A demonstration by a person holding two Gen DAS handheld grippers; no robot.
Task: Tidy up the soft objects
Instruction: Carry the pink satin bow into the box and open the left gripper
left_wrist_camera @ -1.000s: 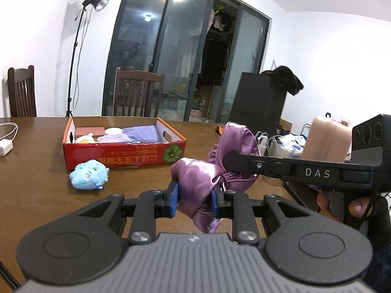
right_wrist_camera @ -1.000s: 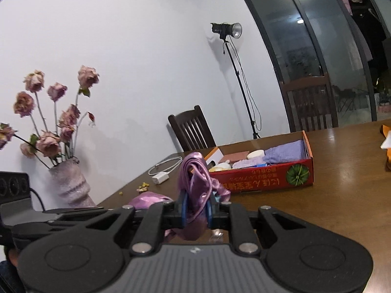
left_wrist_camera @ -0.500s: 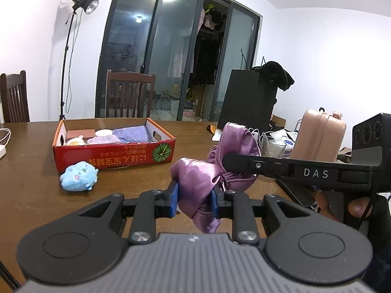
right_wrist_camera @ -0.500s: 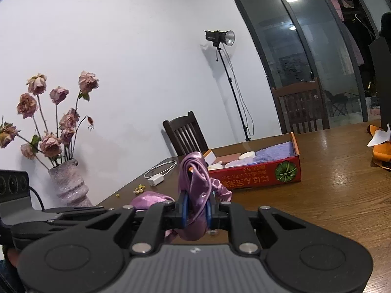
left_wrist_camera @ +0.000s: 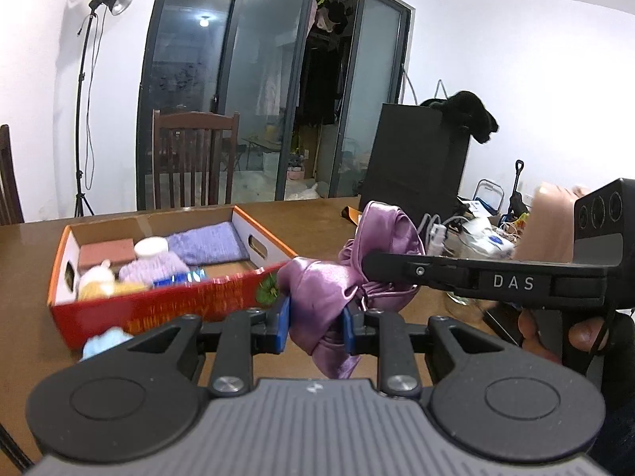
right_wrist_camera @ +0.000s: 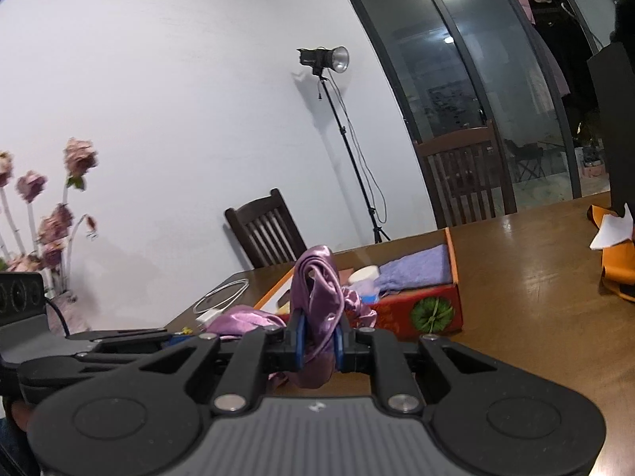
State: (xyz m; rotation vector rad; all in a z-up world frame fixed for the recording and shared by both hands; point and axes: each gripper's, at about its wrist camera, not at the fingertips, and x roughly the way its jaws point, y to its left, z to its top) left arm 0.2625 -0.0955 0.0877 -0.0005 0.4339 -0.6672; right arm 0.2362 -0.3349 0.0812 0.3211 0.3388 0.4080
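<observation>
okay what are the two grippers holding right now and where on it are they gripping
Both hold one purple satin cloth. The left gripper pinches one bunched end; the right gripper pinches the other bunched end, the fabric spanning between them.

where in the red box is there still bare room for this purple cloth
Bare cardboard floor shows at the front right of the red box, between the purple towel and the front wall. The left half is crowded with a brick-coloured block, white round thing and soft toys.

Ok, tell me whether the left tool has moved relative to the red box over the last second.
Yes. The left tool moved toward the red box, which now looks larger and closer.
</observation>
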